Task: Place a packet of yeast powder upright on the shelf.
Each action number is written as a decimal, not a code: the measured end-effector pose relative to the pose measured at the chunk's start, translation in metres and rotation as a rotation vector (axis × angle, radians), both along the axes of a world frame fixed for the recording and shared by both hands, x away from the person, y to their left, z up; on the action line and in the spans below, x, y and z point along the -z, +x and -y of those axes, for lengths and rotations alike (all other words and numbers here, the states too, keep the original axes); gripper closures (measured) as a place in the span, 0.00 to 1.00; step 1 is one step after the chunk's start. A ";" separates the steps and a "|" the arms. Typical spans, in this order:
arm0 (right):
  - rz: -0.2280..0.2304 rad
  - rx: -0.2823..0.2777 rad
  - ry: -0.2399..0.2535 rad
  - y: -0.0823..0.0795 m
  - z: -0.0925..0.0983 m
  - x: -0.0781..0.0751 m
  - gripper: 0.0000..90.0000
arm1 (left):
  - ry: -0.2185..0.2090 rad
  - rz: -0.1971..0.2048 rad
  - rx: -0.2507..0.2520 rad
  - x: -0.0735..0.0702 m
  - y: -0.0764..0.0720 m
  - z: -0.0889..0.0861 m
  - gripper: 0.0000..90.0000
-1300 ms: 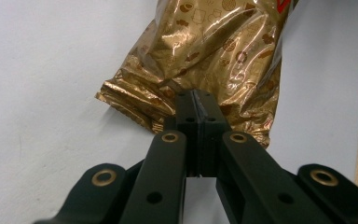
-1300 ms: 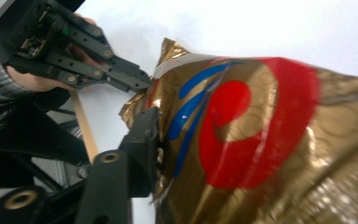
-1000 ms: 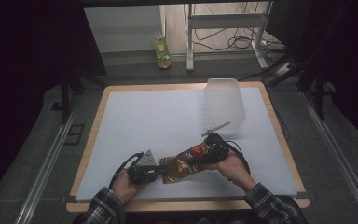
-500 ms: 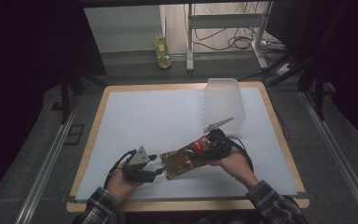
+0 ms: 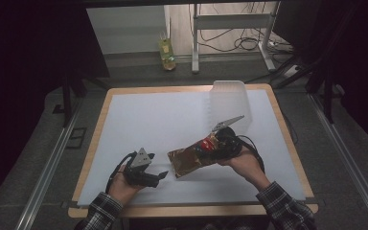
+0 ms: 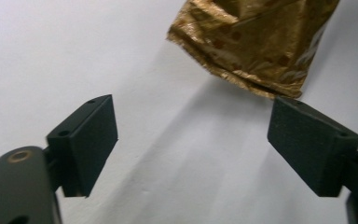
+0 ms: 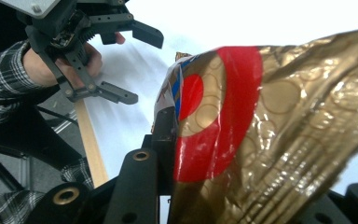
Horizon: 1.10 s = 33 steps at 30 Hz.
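White table (image 5: 172,120), right claw (image 5: 215,146) pinching gold bag (image 5: 189,160) – lengthwise toward wide-open left claw (image 5: 160,176)

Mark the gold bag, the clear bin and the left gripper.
gold bag (image 5: 191,160), high view, middle of the foil.
clear bin (image 5: 229,103), high view, its near wall.
left gripper (image 6: 193,140), left gripper view, midway between its open fingers.

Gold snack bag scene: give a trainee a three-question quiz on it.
1. True or false: the left tool grips the gold snack bag.
2. Which tool holds the bag? A) left B) right C) both
3. Fill in: the translucent container stands on the white ____.

Key: 1 false, its jaws are spread and the bag lies beyond them. 2 B, the right tool. 3 mat.
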State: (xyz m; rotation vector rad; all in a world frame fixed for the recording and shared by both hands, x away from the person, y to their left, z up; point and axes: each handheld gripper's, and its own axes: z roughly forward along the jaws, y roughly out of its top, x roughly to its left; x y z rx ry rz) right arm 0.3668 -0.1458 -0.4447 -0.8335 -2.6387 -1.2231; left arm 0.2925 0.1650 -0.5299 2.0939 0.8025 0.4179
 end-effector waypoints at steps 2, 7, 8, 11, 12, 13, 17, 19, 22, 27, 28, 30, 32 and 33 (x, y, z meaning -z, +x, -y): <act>0.008 0.001 -0.003 0.001 0.001 -0.002 0.77 | -0.011 -0.001 -0.017 0.000 0.001 -0.002 0.14; 0.027 0.001 -0.011 0.002 0.002 -0.007 0.77 | -0.015 0.008 -0.046 -0.001 0.003 -0.007 0.07; 0.034 -0.002 -0.014 0.003 0.002 -0.007 0.77 | -0.018 0.007 -0.049 -0.001 0.003 -0.008 0.07; 0.048 -0.005 -0.025 0.004 0.002 -0.010 0.77 | -0.021 0.016 -0.062 -0.001 0.003 -0.009 0.04; 0.057 -0.008 -0.028 0.005 0.003 -0.012 0.77 | -0.018 0.020 -0.067 -0.001 0.003 -0.009 0.03; 0.064 -0.008 -0.031 0.005 0.003 -0.013 0.77 | -0.020 0.022 -0.071 -0.001 0.003 -0.010 0.02; 0.093 -0.010 -0.040 0.008 0.006 -0.019 0.77 | -0.021 0.037 -0.084 -0.001 0.004 -0.013 0.01; 0.107 -0.011 -0.043 0.010 0.008 -0.021 0.78 | -0.010 0.045 -0.093 0.000 0.005 -0.014 0.01; 0.129 -0.007 -0.053 0.012 0.011 -0.026 0.78 | -0.001 0.046 -0.095 0.001 0.005 -0.015 0.00; 0.175 -0.001 -0.065 0.019 0.017 -0.035 0.78 | 0.007 0.046 -0.087 0.002 0.005 -0.014 0.00; 0.175 -0.001 -0.065 0.019 0.017 -0.035 0.78 | 0.009 0.045 -0.085 0.002 0.006 -0.013 0.00; 0.193 -0.002 -0.067 0.021 0.019 -0.039 0.78 | 0.015 0.046 -0.083 0.003 0.006 -0.013 0.00; 0.200 0.003 -0.071 0.023 0.021 -0.042 0.78 | 0.022 0.044 -0.079 0.003 0.006 -0.013 0.00; 0.207 0.005 -0.073 0.024 0.022 -0.043 0.78 | 0.021 0.045 -0.079 0.003 0.006 -0.013 0.00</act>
